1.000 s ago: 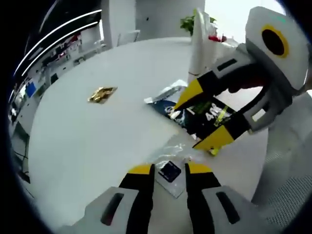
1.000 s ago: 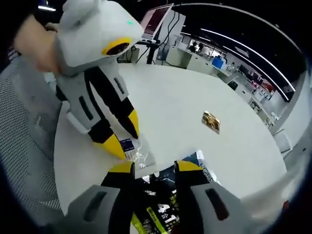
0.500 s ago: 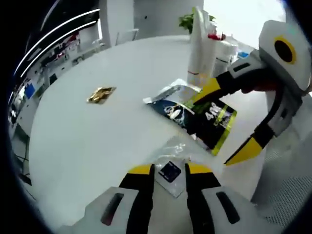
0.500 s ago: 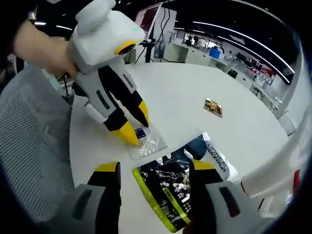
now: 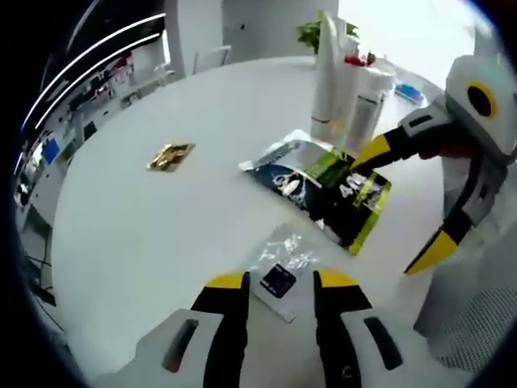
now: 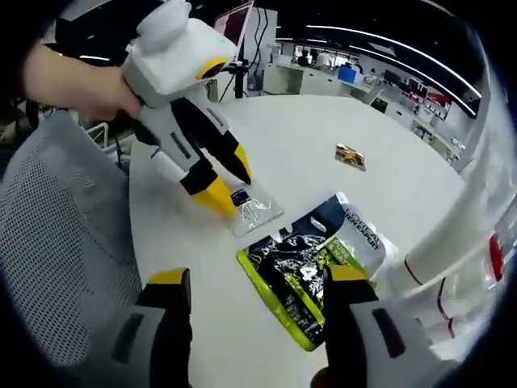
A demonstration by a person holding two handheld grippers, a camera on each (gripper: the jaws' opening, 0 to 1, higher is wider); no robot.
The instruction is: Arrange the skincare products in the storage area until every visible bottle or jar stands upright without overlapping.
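With both the left gripper point(image 5: 277, 281) and right gripper point(image 6: 257, 284) empty and spread, the right should probably approach the black sachet point(image 6: 311, 263) low, by its edge.

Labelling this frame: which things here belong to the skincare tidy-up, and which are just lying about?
Job: white bottles, standing; black-and-green sachet and clear sachet, lying flat; left gripper, right gripper, both open.

Lying about: gold wrapper, mesh chair, potted plant.
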